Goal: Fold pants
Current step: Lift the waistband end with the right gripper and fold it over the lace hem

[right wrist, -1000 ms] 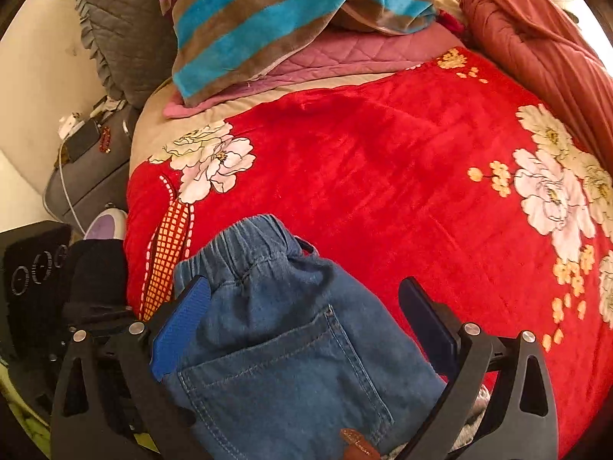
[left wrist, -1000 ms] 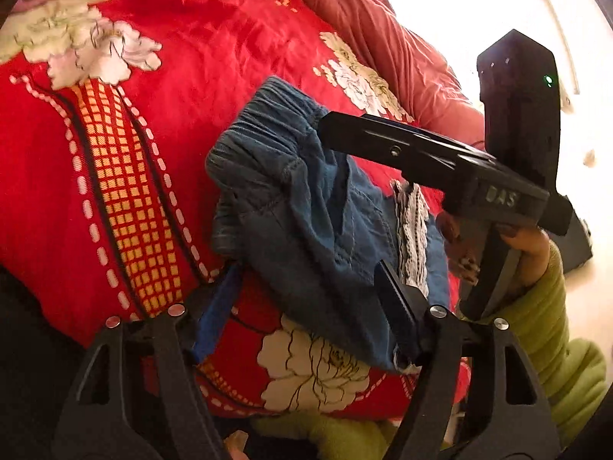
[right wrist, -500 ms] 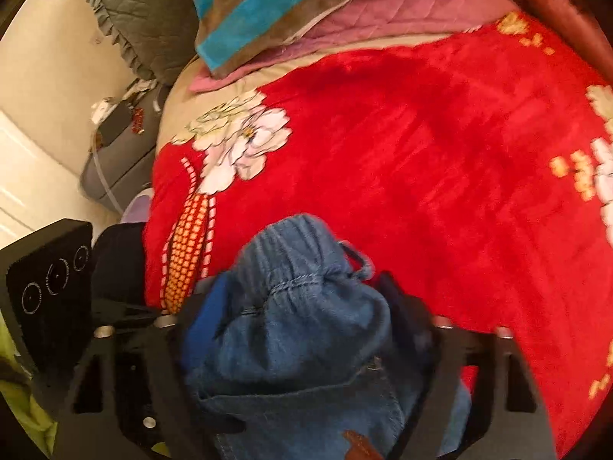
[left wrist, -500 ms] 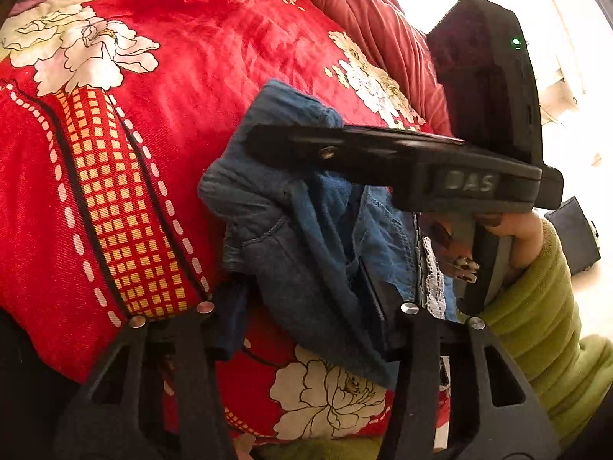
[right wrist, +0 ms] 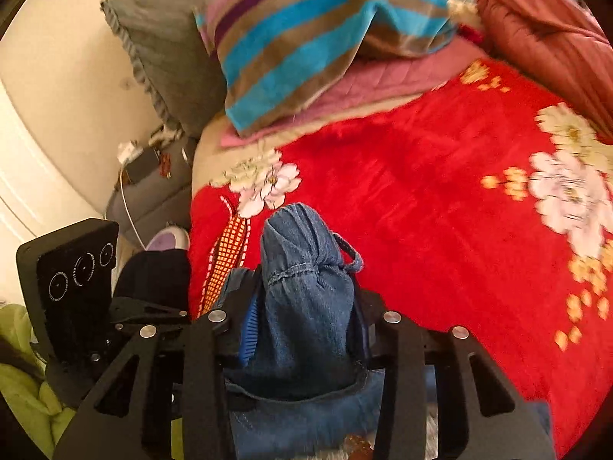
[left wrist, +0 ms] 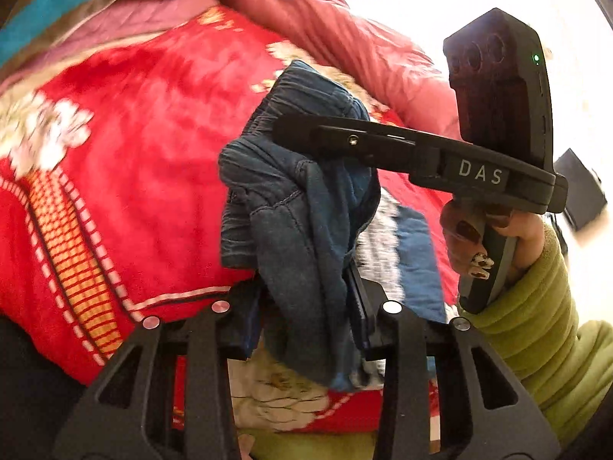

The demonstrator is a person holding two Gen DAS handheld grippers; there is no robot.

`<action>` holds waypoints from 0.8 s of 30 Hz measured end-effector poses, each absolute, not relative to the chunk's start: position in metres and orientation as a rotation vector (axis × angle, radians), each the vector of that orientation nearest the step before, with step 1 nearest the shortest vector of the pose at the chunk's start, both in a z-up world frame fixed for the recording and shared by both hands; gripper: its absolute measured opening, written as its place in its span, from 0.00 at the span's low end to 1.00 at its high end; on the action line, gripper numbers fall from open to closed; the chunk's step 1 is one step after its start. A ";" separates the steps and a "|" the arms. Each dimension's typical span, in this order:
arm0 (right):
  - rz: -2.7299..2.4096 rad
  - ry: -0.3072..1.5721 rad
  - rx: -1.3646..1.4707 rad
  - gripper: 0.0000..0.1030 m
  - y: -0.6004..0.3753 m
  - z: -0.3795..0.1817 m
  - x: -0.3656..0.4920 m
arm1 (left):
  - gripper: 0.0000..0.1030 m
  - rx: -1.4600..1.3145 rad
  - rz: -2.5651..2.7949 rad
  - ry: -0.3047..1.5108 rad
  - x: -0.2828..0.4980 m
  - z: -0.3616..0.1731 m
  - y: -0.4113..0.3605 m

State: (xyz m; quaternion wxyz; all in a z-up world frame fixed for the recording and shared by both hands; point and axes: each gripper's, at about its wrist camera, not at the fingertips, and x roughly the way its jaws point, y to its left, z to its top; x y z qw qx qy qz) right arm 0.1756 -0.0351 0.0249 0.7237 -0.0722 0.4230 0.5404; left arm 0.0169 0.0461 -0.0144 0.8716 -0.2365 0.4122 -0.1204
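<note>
Both sets of jaws are clamped on the pants point(left wrist: 302, 207): the left gripper point(left wrist: 302, 322) pinches a bunched hanging part low down, and the right gripper point(right wrist: 302, 329) pinches the gathered elastic waistband, which sticks up between its jaws. The denim pants are held up off the bed point(right wrist: 421, 207), crumpled and hanging between the two grippers, with a strip of white lace and a paler blue part showing behind them in the left view.

As far as I can judge, folding is at an early stage: no flat, neat fold is visible, and the cloth would need to be spread on the red flowered blanket point(left wrist: 145, 122), then folded over and smoothed.

Around it, a striped pillow point(right wrist: 325, 38) and a grey cushion point(right wrist: 164, 50) sit at the head of the bed, with a rolled dark-red quilt point(right wrist: 548, 30) along the far side. All lie well apart from the pants, so the middle of the blanket is free for laying them down.
</note>
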 end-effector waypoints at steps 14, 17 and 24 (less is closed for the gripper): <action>1.011 0.901 -0.047 0.45 -0.150 0.020 0.151 | 0.32 -0.281 -0.417 0.926 0.032 -0.016 -0.047; 0.885 0.904 0.051 0.65 -0.187 0.012 0.147 | 0.33 -0.256 -0.478 0.923 0.029 -0.018 -0.056; 0.703 0.943 0.236 0.80 -0.253 -0.005 0.127 | 0.34 -0.312 -0.503 0.814 0.009 0.002 -0.033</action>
